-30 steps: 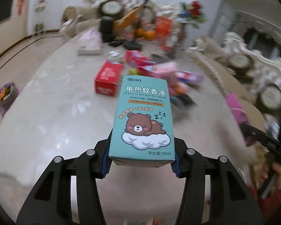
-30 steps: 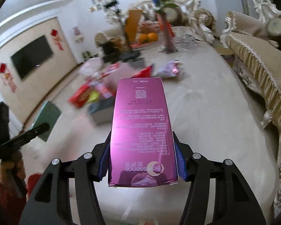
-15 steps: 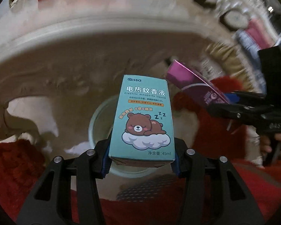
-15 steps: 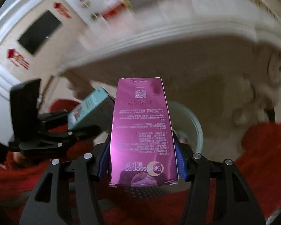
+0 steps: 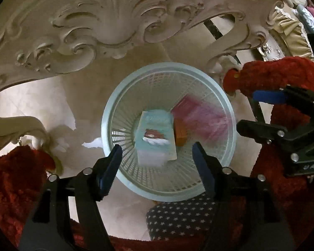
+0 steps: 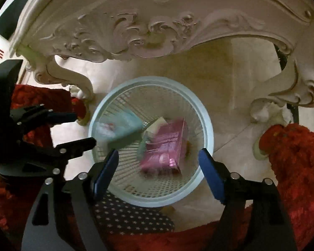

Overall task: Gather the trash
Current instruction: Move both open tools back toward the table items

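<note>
A: What are the grippers doing?

B: The left gripper has its blue-padded fingers spread wide with nothing between them, and the right gripper is spread and bare too. Both hang directly above the round pale-blue plastic mesh wastebasket.

A: And the trash?

B: Just ahead of the left fingers, the teal cardboard box with the bear picture sits blurred inside the basket. The shiny magenta cardboard box lies beyond the right fingers, also inside.

A: So which step?

B: Judging by this, the drop. Next probably calls for lifting clear of the carved cream table apron to reach more litter.
</note>
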A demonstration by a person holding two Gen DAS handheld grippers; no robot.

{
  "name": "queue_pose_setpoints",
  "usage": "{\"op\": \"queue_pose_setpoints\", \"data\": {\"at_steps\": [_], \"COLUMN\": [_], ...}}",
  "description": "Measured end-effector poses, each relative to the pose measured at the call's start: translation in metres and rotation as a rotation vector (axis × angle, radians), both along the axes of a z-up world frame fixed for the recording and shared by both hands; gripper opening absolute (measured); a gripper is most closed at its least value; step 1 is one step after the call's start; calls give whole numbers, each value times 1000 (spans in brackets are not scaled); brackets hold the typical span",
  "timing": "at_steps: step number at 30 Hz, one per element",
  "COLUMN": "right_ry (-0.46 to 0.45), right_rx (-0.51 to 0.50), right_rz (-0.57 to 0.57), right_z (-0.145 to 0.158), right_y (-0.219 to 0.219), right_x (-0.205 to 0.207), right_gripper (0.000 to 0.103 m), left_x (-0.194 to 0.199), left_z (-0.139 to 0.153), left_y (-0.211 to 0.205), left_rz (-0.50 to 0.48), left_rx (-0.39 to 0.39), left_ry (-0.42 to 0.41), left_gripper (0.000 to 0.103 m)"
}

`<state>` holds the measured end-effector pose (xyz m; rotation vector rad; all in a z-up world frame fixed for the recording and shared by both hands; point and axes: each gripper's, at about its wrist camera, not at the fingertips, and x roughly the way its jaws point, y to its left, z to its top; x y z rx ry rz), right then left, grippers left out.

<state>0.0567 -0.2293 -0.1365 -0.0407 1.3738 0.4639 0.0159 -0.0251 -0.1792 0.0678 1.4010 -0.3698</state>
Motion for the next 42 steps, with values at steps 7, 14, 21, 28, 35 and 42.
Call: {"op": "queue_pose_setpoints", "data": {"at_steps": [7, 14, 21, 28, 35, 42], "right_ry": [3, -50, -233, -592, -659, -574], "right_rx": [-4, 10, 188, 200, 156, 120], "right_rz": [-23, 9, 47, 40, 31, 39], "right_z": [-3, 19, 117, 197, 190, 170], "right_y": [-18, -22, -30, -14, 37, 65], "right_x": [-10, -23, -31, 24, 120, 175], "right_gripper": [75, 75, 75, 84, 84, 84], "left_x": [-1, -8, -23, 36, 160, 238], "left_z": [7, 22, 131, 234, 225, 210], "left_y": [12, 19, 47, 94, 135, 153], "left_rz": [33, 32, 14, 174, 379, 422], "left_rx": [-12, -35, -201, -63, 13, 12], "left_ry": [-13, -38, -196, -598, -617, -562], "left_gripper": [68, 68, 68, 89, 89, 89]}}
